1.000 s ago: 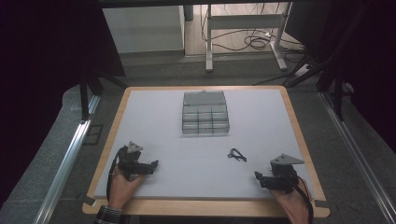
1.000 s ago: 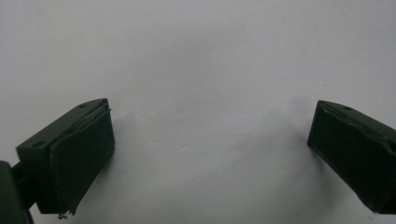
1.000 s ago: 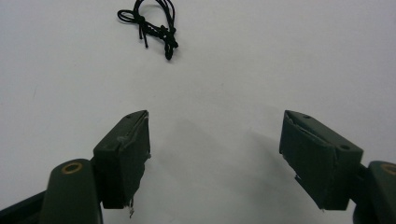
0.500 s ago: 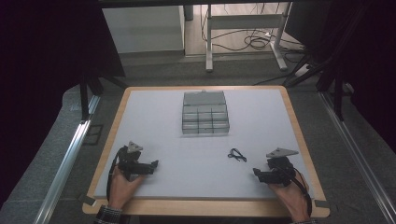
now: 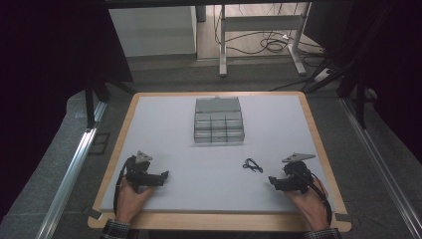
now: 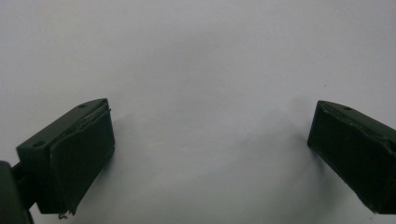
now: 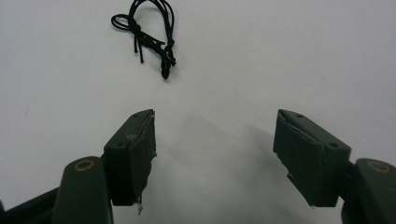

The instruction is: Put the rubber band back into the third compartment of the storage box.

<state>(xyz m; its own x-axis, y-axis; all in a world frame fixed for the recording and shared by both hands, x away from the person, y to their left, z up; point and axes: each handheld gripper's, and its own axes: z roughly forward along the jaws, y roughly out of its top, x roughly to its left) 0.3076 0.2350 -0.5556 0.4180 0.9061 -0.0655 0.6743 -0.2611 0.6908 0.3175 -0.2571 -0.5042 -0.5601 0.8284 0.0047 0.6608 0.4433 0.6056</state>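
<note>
Resting low on the white table, the left gripper and right gripper are both gaping empty; the black cord is lying untouched just ahead of the right one, near the compartment box, so nothing looks begun

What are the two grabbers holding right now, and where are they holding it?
Nothing. The left gripper and the right gripper both have their jaws wide apart with only bare table between them. The little black cord lies loose beyond the right gripper's jaws, untouched.
</note>
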